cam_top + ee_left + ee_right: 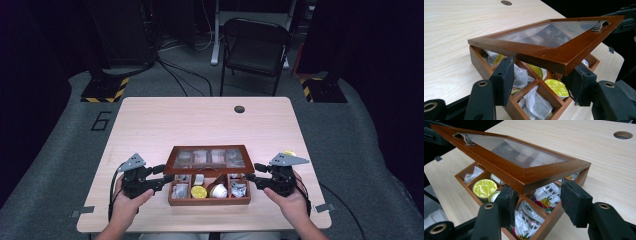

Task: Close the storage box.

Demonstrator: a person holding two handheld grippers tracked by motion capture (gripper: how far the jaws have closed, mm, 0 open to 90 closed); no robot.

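**Two grippers at the half-raised lid of a tea box**

A wooden box sits near the front edge of the pale table, right in front of the person. Its glass-paned lid is tilted up, hinged at the far side, with the front edge lifted clear of the compartments. Inside lie tea bags in packets and a round yellow-topped capsule.

The left gripper comes in at the box's left side. In the left gripper view its jaws stand partly apart on either side of the lid's left front corner; one pad seems to touch the lid's underside, but I cannot tell whether they truly pinch it.

The right gripper mirrors it on the right. In the right gripper view its jaws flank the lid's right front corner, the left pad tucked beneath the wood, the other standing free beside the box wall. A small metal handle shows on the lid's front edge.
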